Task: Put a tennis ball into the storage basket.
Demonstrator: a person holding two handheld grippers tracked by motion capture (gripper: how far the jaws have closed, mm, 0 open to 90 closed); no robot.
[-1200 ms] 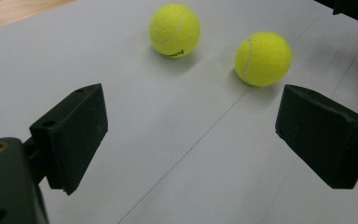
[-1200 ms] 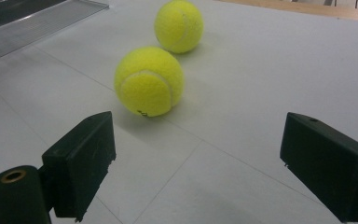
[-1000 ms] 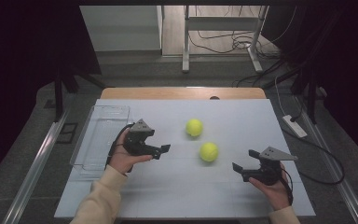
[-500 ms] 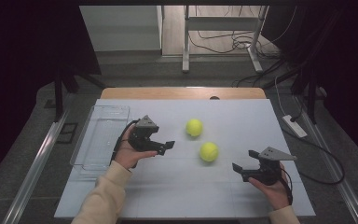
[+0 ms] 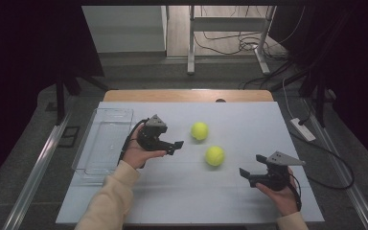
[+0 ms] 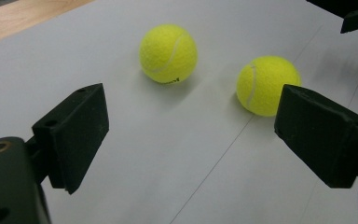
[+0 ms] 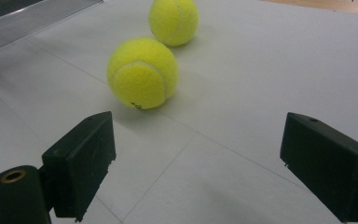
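Here, on the left of the desk (image 5: pixel 182 201), the clear tray (image 5: pixel 103 143) is see-through enough that its far wall is hard to make out, and just right of it your left gripper (image 5: pixel 177 145) has its fingers (image 6: pixel 74 135) wide apart with nothing between them, though they have just been closing a little. The far tennis ball (image 5: pixel 199 131) and the near tennis ball (image 5: pixel 214 155) lie apart mid-desk, beyond those fingers. At the right your right gripper (image 5: pixel 246 173) gapes empty, its right finger (image 7: pixel 328 163) cut off by the frame edge.
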